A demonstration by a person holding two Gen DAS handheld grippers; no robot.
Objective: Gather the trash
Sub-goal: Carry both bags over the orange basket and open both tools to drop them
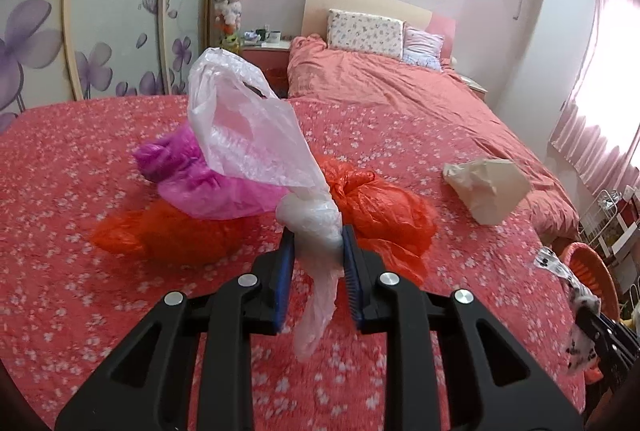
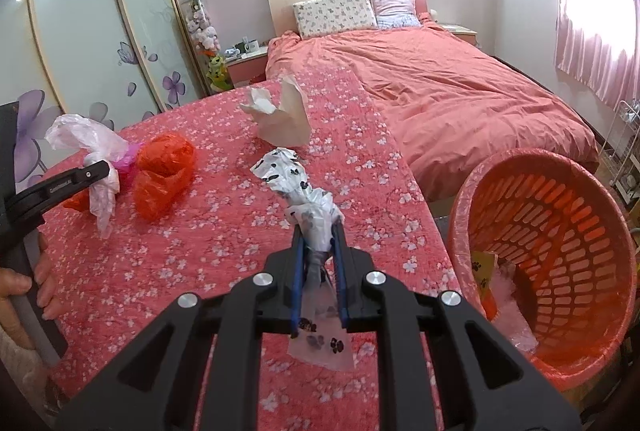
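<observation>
You are clenching both fingers, the left gripper (image 1: 318,247) on the crumpled pale-pink plastic bag (image 1: 244,123) and the right gripper (image 2: 319,243) on the paw-print white plastic bag (image 2: 304,199), so be swinging each well over the orange slotted plastic basket (image 2: 560,231) off the bed's (image 2: 200,271) right edge before letting go.

White lettering runs along the side of the left gripper (image 2: 86,175), beside the pale bag (image 2: 86,139); it is too small to read. No other text legible.

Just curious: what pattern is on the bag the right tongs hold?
Black paw prints on white plastic bag, clearest in the right wrist view.
</observation>
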